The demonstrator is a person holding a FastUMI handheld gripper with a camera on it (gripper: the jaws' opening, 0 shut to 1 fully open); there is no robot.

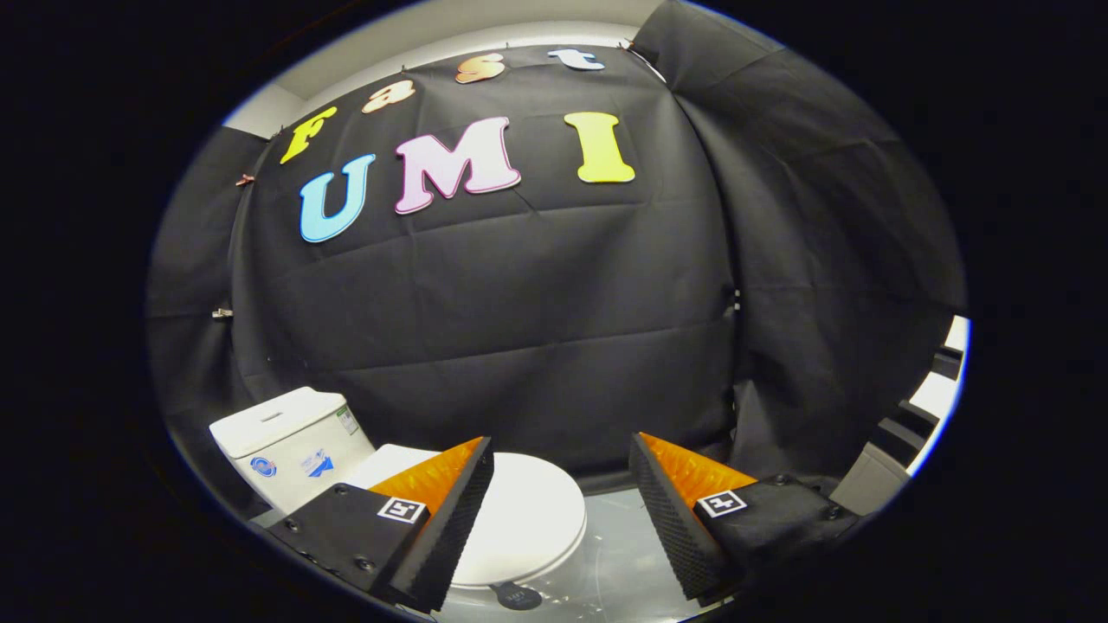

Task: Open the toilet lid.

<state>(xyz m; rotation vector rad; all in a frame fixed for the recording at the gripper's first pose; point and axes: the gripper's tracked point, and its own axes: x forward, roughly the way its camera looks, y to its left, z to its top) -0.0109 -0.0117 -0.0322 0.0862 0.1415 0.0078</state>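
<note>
Black cloth wall (537,329) hangs behind, creased in horizontal folds, pinned by small clips (222,313) along its side edge. Second black cloth panel (831,285) drapes at angle beside it, seam between them near corner. Pale ceiling strip (450,35) above cloth top. Glossy grey floor (619,562) below, reflecting light. Bright gap (939,389) past draped panel.

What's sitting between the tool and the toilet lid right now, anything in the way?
Nothing visible. The tool is open, and the closed toilet lid lies just ahead between its fingers, partly behind one finger. The tank stands behind the lid.
</note>
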